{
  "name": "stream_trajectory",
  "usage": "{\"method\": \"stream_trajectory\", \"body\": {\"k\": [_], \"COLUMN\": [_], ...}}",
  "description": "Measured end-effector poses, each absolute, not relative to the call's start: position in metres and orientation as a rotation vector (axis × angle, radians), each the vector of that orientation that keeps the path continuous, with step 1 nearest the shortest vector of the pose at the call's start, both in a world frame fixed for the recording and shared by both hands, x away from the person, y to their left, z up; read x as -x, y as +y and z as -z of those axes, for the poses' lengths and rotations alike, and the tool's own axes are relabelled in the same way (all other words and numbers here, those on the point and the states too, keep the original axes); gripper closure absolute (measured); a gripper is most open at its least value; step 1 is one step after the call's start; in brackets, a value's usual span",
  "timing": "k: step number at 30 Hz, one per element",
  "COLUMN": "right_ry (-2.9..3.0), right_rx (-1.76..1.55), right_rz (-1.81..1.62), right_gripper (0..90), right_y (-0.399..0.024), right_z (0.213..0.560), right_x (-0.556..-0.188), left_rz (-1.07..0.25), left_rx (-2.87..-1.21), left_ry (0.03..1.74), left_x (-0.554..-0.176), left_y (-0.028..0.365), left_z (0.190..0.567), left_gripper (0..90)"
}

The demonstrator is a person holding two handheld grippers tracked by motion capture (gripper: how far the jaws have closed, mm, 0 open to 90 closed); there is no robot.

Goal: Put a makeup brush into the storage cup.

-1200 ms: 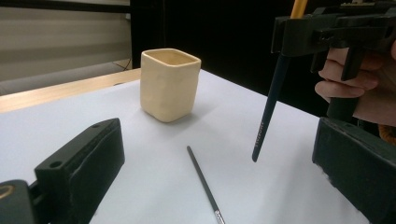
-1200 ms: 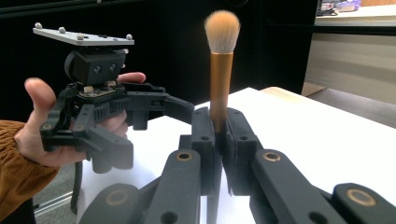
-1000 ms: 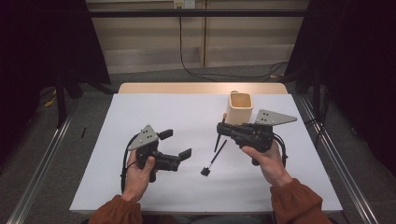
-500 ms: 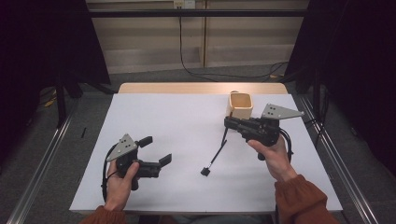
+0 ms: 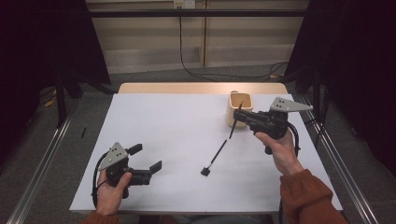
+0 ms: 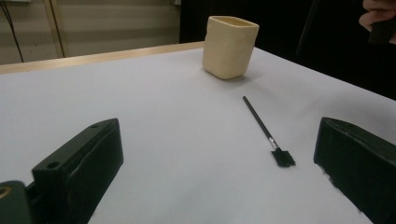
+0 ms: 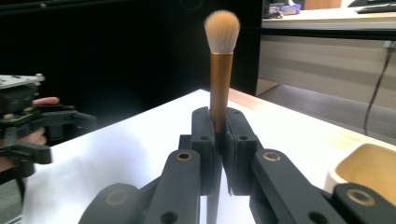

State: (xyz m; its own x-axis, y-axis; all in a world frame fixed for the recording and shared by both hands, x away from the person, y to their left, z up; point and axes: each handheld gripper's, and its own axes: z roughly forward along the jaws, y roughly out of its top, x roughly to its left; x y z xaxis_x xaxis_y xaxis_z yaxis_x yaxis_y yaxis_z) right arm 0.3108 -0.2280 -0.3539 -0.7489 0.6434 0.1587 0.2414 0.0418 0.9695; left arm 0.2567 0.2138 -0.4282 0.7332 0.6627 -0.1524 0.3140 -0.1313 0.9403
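Copper-stemmed, peach-tufted brush point(image 7: 220, 65) stands clamped in right tongs point(image 7: 218, 135); left tongs point(image 5: 145, 158) gape wide.

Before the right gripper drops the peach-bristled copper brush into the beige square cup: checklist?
1. Right gripper shut on peach-bristled copper brush: ok.
2. Beige square cup upright: ok.
3. Brush over the cup's mouth: not ok, cup sits off to one side.
4. Left gripper open, well away from cup: ok.
5. Thin black brush lying on white table, apart from cup: ok.
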Motion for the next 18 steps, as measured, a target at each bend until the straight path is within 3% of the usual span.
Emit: {"method": "stream_trajectory", "body": {"k": [18], "right_ry": [1.956], "right_rx": [-0.897], "right_rz": [-1.699], "right_gripper": [83.9], "right_y": [-0.246], "right_z": [0.333], "right_x": [-0.330], "left_rz": [-0.387], "left_rx": [-1.696], "left_ry": [0.804], "left_x": [-0.247], "left_y": [0.228], "left_z": [0.430], "left_gripper": [1.0]}}
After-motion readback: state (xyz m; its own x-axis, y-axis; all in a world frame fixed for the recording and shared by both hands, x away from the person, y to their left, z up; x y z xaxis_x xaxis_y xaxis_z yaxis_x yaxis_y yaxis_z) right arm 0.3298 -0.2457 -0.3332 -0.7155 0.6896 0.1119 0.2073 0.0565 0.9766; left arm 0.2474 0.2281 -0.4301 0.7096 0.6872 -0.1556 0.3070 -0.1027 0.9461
